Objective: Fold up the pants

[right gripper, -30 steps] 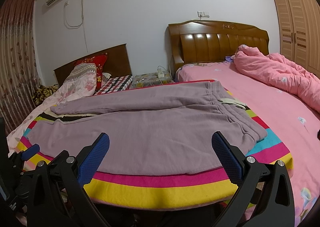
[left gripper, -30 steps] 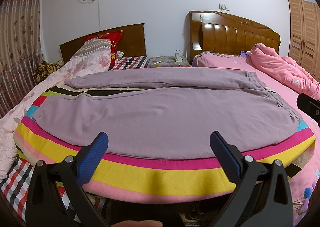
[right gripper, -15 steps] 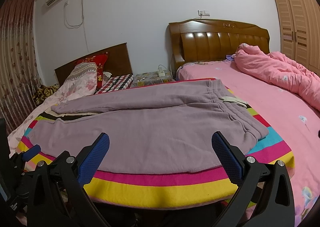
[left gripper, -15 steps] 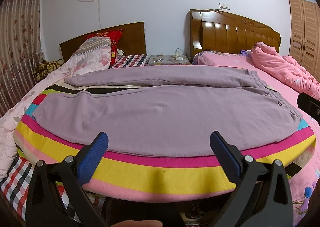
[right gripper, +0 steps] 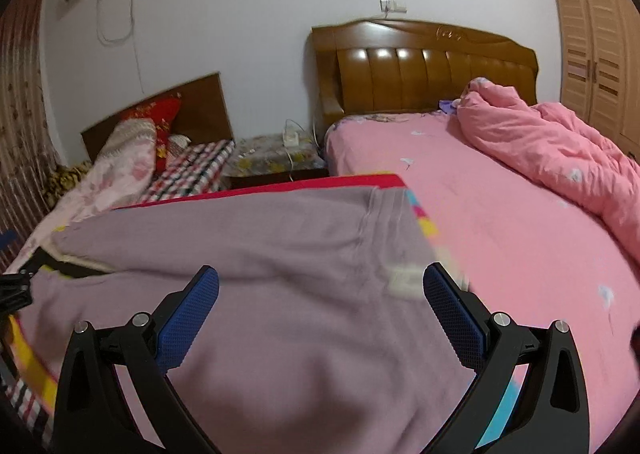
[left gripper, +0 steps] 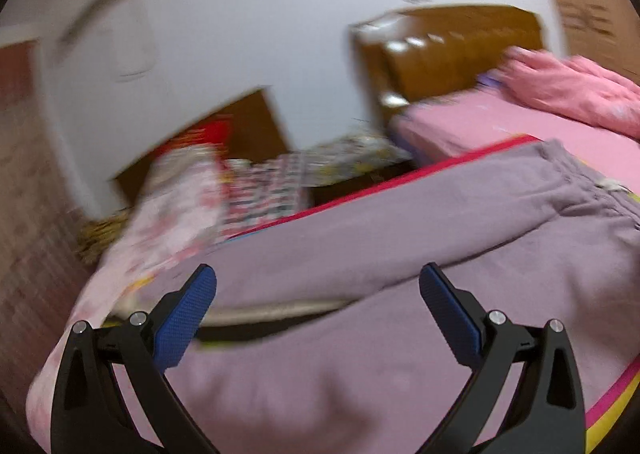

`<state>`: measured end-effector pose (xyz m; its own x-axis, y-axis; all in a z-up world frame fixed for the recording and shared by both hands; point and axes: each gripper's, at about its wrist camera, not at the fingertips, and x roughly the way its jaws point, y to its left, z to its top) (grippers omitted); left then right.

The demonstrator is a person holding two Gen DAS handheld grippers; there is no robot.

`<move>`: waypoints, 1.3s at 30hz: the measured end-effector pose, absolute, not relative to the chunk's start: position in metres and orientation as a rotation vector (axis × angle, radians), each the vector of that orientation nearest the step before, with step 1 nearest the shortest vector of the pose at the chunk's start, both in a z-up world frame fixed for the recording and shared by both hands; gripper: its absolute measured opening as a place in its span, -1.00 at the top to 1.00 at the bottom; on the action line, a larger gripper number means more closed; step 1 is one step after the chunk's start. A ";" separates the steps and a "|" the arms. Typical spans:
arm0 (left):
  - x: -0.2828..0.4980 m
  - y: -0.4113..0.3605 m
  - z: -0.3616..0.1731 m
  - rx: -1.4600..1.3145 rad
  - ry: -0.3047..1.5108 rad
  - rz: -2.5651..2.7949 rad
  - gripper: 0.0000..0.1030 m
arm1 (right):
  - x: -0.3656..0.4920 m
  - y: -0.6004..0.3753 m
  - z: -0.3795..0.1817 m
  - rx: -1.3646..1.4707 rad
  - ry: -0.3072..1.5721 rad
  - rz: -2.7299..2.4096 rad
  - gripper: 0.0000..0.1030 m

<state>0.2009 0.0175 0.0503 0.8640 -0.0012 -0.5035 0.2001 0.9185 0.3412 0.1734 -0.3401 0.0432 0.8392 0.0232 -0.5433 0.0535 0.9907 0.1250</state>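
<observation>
Mauve pants (left gripper: pixel 360 334) lie spread flat on a striped blanket (left gripper: pixel 612 410) on the bed, legs to the left, waistband (right gripper: pixel 384 222) to the right. My left gripper (left gripper: pixel 316 290) hovers open over the leg end, where the two legs part and a dark gap shows. My right gripper (right gripper: pixel 320 290) hovers open over the waist end, close above the cloth. A white label (right gripper: pixel 404 280) shows near its right finger. Neither gripper holds anything. The left wrist view is blurred.
A pink sheet (right gripper: pixel 500 234) and a bunched pink quilt (right gripper: pixel 560 150) lie to the right. Behind are two wooden headboards (right gripper: pixel 424 70), pillows (right gripper: pixel 128 162) and a nightstand (right gripper: pixel 272 154). A wardrobe (right gripper: pixel 600 54) stands far right. The left gripper's black frame (right gripper: pixel 14 290) shows at the left edge.
Both grippers have moved forward from the bed's front edge to above the pants, the left toward the legs, the right toward the waistband. Both stay open.
</observation>
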 end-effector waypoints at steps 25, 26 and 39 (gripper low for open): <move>0.564 -0.033 -0.070 0.485 0.986 -0.934 -0.96 | 0.504 -0.357 -0.065 -0.224 1.082 0.606 0.08; 0.565 -0.034 -0.070 0.480 0.992 -0.954 -0.96 | 0.497 -0.357 -0.060 -0.243 1.068 0.611 0.27; 0.556 -0.033 -0.058 0.383 1.026 -1.010 0.28 | 0.356 -0.330 0.034 -0.411 0.689 0.467 0.71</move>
